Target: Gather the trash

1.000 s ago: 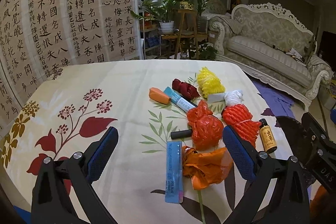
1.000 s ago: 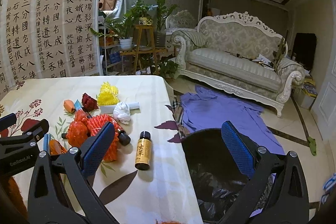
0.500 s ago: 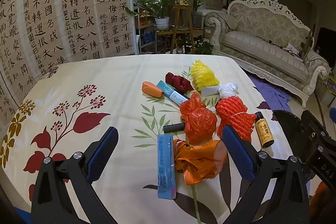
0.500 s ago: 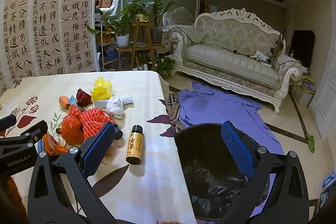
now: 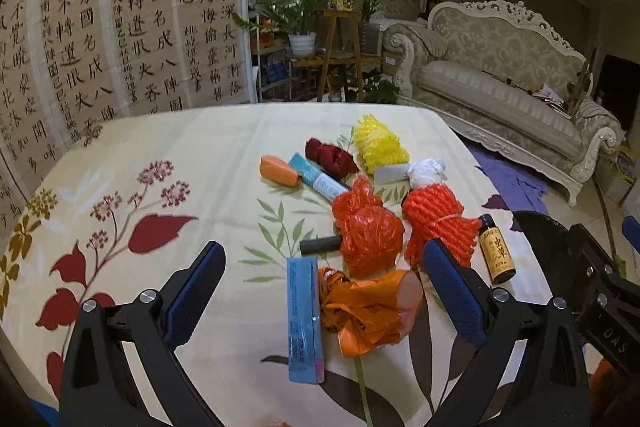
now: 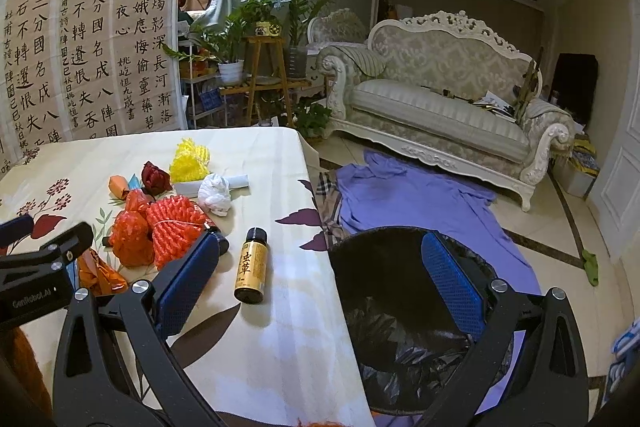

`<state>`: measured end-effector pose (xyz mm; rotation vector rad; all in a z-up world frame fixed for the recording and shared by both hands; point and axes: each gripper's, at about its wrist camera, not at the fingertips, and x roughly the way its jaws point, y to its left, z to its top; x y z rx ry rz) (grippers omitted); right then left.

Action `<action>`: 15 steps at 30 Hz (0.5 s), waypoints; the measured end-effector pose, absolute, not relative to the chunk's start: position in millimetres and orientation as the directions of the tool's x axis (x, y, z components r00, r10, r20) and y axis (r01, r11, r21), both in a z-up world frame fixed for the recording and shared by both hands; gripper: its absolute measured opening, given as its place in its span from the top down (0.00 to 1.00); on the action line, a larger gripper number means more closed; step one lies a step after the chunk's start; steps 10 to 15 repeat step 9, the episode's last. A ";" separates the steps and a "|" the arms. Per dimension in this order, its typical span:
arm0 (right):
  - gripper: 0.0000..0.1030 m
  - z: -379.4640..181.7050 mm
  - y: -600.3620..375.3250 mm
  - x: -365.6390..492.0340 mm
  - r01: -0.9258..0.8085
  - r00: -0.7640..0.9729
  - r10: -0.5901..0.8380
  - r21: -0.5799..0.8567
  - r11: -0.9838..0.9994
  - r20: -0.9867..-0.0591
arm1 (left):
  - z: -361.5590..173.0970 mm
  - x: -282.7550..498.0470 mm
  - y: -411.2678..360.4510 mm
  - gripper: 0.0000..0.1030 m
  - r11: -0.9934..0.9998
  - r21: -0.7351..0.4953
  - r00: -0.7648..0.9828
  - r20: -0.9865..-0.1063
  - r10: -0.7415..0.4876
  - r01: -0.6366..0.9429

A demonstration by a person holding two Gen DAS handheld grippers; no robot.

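We read "虫草" on the gold label of the small brown glass bottle [image 6: 251,269], lying on the floral tablecloth [image 5: 168,163] near its edge. "GenRobot.AI" is printed on the left gripper [image 5: 320,297], "DAS" on the right gripper [image 6: 316,281]. Both tongs stand wide apart, empty. The trash lies clustered: red mesh net [image 5: 436,223], orange plastic bag [image 5: 372,311], flat blue packet [image 5: 303,315]. The packet's print is illegible. The black-lined bin [image 6: 400,311] beside the table is partly hidden.

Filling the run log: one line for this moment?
left gripper: open, over orange wrapper | right gripper: open, empty | bin: beside table
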<state>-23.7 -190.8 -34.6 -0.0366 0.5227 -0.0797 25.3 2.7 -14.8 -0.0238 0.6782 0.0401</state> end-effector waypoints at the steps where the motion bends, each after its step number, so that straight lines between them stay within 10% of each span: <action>1: 0.04 -34.1 -190.7 -24.5 0.067 0.865 -0.086 -0.057 0.996 -0.495 | -14.0 25.1 1.7 0.06 0.999 0.000 0.782 -0.623 0.036 -0.046; 15: 0.04 -32.9 -194.8 -25.9 0.074 0.866 -0.088 -0.048 0.996 -0.493 | -15.8 24.7 1.6 0.06 0.998 -0.009 0.770 -0.636 0.043 -0.063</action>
